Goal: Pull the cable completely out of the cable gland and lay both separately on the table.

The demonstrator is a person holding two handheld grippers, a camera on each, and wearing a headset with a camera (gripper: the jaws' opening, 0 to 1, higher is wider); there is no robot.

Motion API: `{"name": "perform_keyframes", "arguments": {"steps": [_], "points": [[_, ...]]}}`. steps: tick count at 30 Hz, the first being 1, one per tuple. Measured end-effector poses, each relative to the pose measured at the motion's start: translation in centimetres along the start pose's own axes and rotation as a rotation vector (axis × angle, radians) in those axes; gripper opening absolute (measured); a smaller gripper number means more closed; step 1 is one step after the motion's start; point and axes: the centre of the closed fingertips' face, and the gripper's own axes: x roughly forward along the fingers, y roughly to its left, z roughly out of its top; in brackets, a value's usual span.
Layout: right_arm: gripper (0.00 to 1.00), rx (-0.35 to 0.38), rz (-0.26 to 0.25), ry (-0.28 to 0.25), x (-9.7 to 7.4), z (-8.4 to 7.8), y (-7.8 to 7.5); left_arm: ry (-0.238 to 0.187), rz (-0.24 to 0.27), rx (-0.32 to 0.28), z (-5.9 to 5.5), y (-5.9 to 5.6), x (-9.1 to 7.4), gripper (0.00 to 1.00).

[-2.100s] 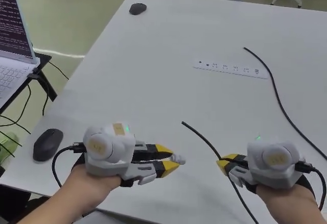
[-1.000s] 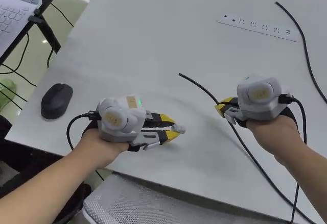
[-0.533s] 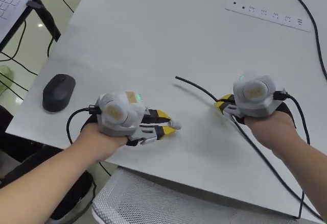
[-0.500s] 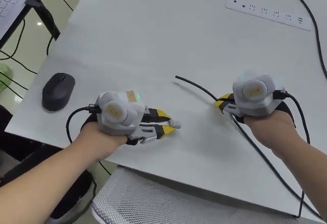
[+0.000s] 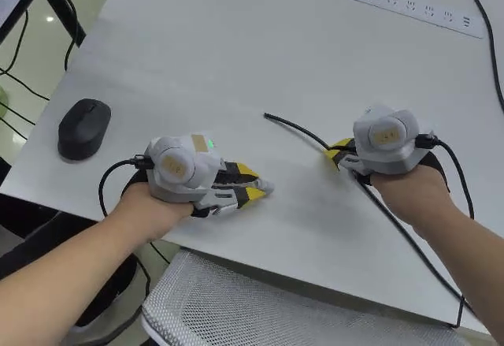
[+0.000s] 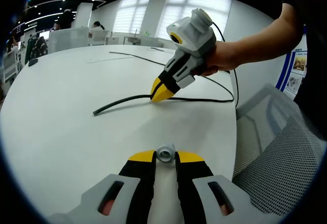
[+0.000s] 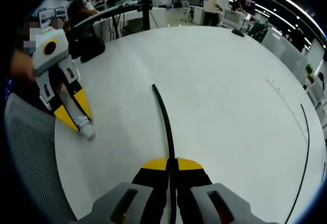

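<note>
**Q:** Where is the cable gland, and which way does it point?

**A:** My left gripper (image 6: 165, 158) is clenched on the small grey cable gland (image 6: 165, 152), right at the jaw tips. The gland sticks out forward in line with my jaws. It is near the front edge of the white table (image 5: 236, 39), apart from the cable.

**Q:** And the cable?

**A:** My right gripper (image 7: 171, 164) grasps the black cable (image 7: 164, 117). Its long axis runs straight ahead of those jaws across the table. The free end points away from me and slightly left.

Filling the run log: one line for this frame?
left gripper: shut on cable gland | right gripper: shut on cable | cable out of cable gland | neither yet released on table
</note>
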Motion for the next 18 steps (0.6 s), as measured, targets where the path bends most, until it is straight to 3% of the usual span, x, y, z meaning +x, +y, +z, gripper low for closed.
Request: {"name": "perform_keyframes", "arguments": {"steps": [18], "points": [[0.00,-0.033,-0.008,0.008,0.40,0.04,0.30,0.015,0.012,0.007,-0.67,0.39,-0.25,0.15]]}}
